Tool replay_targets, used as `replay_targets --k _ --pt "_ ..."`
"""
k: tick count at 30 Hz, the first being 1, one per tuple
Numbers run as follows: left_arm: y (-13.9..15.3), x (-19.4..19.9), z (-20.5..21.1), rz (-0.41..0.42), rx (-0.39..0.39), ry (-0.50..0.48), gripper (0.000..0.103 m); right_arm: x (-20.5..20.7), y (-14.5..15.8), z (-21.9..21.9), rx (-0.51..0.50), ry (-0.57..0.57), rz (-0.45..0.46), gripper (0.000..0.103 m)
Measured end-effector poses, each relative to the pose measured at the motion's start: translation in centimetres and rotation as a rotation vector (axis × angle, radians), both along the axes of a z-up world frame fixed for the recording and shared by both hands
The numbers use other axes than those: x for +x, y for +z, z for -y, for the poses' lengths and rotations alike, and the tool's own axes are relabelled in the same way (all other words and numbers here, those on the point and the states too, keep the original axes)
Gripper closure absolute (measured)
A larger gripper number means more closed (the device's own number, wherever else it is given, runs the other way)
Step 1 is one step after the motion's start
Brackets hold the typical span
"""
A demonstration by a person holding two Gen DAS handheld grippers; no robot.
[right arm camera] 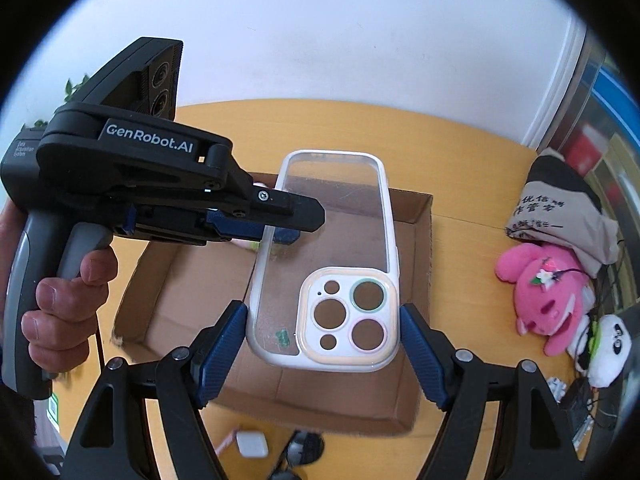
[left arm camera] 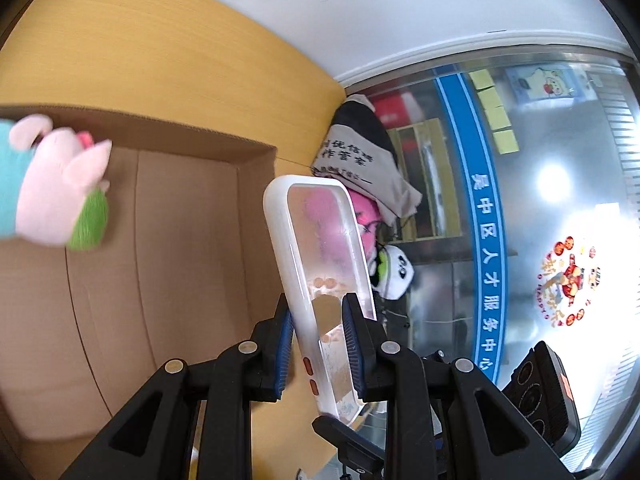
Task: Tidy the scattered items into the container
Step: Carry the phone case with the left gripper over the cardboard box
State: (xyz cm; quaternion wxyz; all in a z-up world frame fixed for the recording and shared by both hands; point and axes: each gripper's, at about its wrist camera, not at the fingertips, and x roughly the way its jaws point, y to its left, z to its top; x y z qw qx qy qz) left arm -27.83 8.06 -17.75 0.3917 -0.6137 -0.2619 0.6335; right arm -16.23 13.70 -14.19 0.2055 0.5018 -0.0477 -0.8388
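A clear phone case [right arm camera: 340,240] with a white rim and camera cut-outs hangs over an open cardboard box [right arm camera: 420,240]. My right gripper [right arm camera: 324,320] is shut across its width near the camera end, with both blue pads on its rims. My left gripper [right arm camera: 296,220] comes in from the left and pinches the case's left edge. In the left wrist view the case [left arm camera: 320,240] stands edge-on between the left gripper's [left arm camera: 318,312] pads, over the box [left arm camera: 180,260]. A pink plush pig [left arm camera: 60,192] with teal and green parts shows at the left over the box.
The box sits on a yellow-wood table [right arm camera: 472,152]. At its right lie a pink plush rabbit [right arm camera: 544,292], a panda plush [right arm camera: 608,352] and a grey-black bag [right arm camera: 560,200]. A white charger cube [right arm camera: 251,444] and a dark item [right arm camera: 304,448] lie in front of the box. A hand [right arm camera: 68,304] grips the left handle.
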Motion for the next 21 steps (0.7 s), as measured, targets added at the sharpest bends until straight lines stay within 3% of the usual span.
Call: replay_targets --k 14,21 --pt "-12.5 -6.7 -6.4 0.083 -0.141 -0.117 0.078 -8.2 -13.3 0.9 -0.069 -0.114 0.168 0.026" --pt "-15.6 -8.1 -6.6 0.087 -0.161 -0.095 0.077 -10.4 -16.6 2.4 -0.043 -0.124 0.206 0.026"
